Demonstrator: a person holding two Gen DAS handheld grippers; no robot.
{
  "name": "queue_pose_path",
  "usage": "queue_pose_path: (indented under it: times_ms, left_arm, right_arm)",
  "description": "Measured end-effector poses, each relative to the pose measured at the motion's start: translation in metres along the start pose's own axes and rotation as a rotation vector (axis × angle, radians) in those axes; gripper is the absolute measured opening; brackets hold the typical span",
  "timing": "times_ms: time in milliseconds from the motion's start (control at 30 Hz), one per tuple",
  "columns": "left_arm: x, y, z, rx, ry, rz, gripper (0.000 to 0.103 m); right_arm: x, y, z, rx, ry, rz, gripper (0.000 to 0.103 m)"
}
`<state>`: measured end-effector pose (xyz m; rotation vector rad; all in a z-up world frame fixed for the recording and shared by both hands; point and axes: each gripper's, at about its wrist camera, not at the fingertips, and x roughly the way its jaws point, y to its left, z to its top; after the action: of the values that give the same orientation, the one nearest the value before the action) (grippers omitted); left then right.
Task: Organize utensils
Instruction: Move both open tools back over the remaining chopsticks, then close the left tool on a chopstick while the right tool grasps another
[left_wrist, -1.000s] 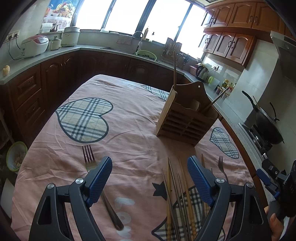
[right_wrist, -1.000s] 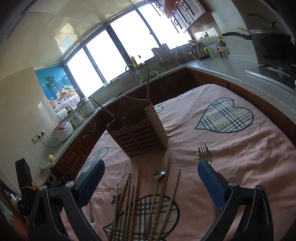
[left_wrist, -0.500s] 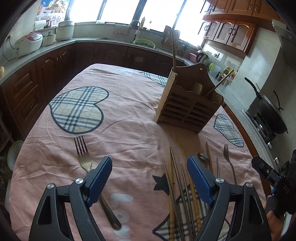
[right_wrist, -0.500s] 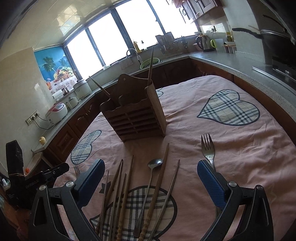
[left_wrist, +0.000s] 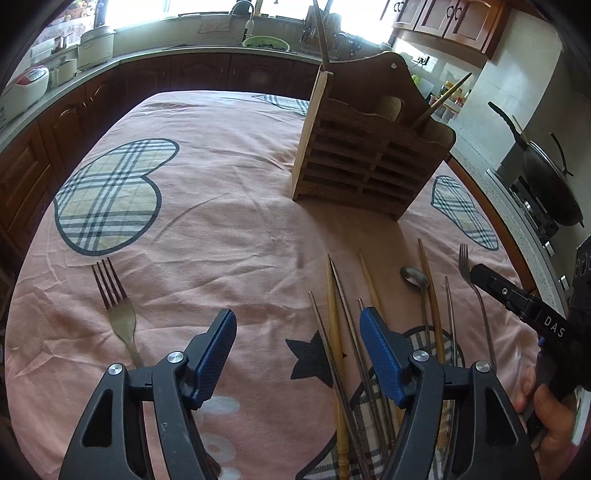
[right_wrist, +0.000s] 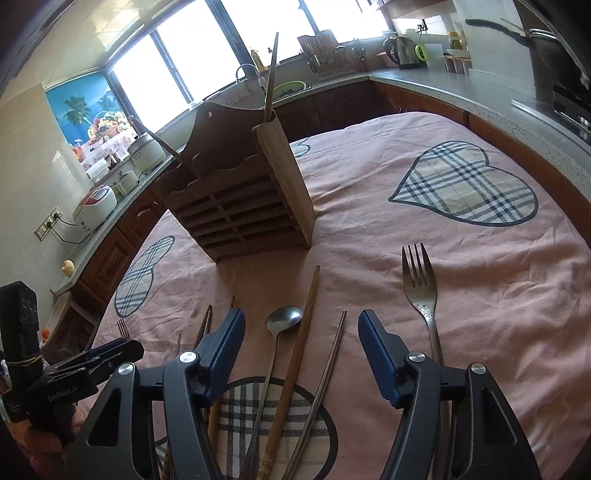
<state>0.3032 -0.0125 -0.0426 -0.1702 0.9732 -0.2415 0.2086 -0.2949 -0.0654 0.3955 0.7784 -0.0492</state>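
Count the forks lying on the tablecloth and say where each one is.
2. One fork lies far left, beside the plaid heart. The other fork lies at the right end of the chopstick and spoon row. More may be hidden inside the wooden holder.

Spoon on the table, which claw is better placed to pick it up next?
Probably right. The spoon lies between the open right claw fingers, while the left claw sits over bare cloth, with the chopsticks between it and the spoon.
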Motion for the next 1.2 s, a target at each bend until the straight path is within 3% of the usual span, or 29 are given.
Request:
queue_pose_path:
  times_ms: [400, 667, 833, 967, 1200]
  left_arm:
    - [0.048, -0.004, 0.013, 0.004, 0.097, -0.039, 0.039]
    - [0.066, -0.004, 0.016, 0.002, 0.121, -0.07, 0.024]
    - [0.073, -0.002, 0.018, 0.005, 0.129, -0.08, 0.009]
    - [0.075, -0.003, 0.018, 0.013, 0.121, -0.086, 0.006]
    - [0.053, -0.002, 0.02, 0.002, 0.066, -0.107, 0.002]
  right_arm:
    - [0.047, -0.007, 0.021, -0.019, 0.07, -0.037, 0.045]
    - [0.08, -0.003, 0.03, -0.062, 0.116, -0.068, 0.033]
    - [0.091, 0.01, 0.029, -0.151, 0.127, -0.135, 0.016]
    - [0.094, 0.017, 0.027, -0.205, 0.118, -0.17, 0.009]
    - [0.072, 0.014, 0.03, -0.141, 0.086, -0.083, 0.007]
